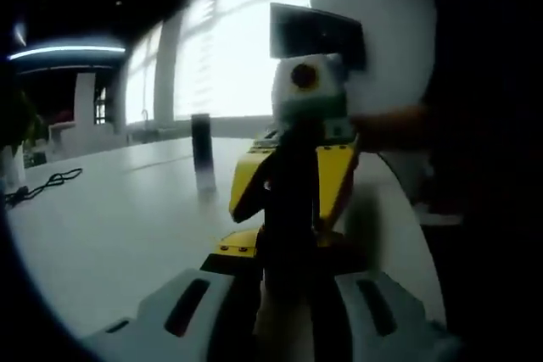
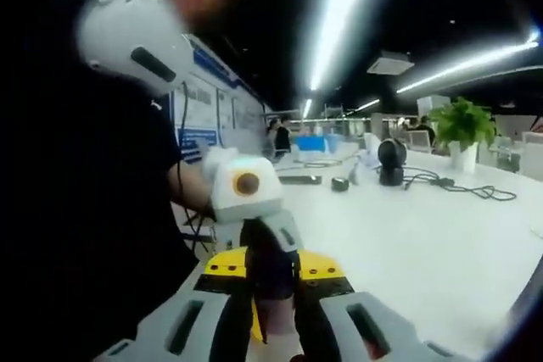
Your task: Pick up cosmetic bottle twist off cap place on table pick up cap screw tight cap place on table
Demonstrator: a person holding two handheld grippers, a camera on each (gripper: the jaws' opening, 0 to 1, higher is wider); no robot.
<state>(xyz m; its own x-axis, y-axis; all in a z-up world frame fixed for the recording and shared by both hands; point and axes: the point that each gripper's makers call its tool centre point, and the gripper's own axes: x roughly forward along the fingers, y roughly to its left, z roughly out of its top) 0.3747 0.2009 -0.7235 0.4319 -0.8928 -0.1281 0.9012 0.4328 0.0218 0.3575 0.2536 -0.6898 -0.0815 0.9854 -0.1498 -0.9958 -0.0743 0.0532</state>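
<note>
Left gripper view: the left gripper (image 1: 284, 311) rises from the bottom edge with its pale grey jaws clenched on the pale lower body of the cosmetic bottle (image 1: 284, 328), held just above the white table (image 1: 110, 226). The right gripper (image 1: 293, 180), with yellow and black jaws, comes in from beyond the bottle and grips the bottle's dark upper part, probably the cap, between its fingers. Farther back on the table stands a dark upright cylinder (image 1: 201, 146), and a black cable (image 1: 42, 186) lies well beyond it near the far edge.

Right gripper view: the right gripper (image 2: 276, 324) closes on the dark top of the same bottle, and the left gripper (image 2: 271, 277) faces it from behind the bottle. A person's dark-sleeved arm (image 2: 102, 209) is beside the bottle. Well beyond the bottle, a green potted plant (image 2: 462, 129) stands on the table.
</note>
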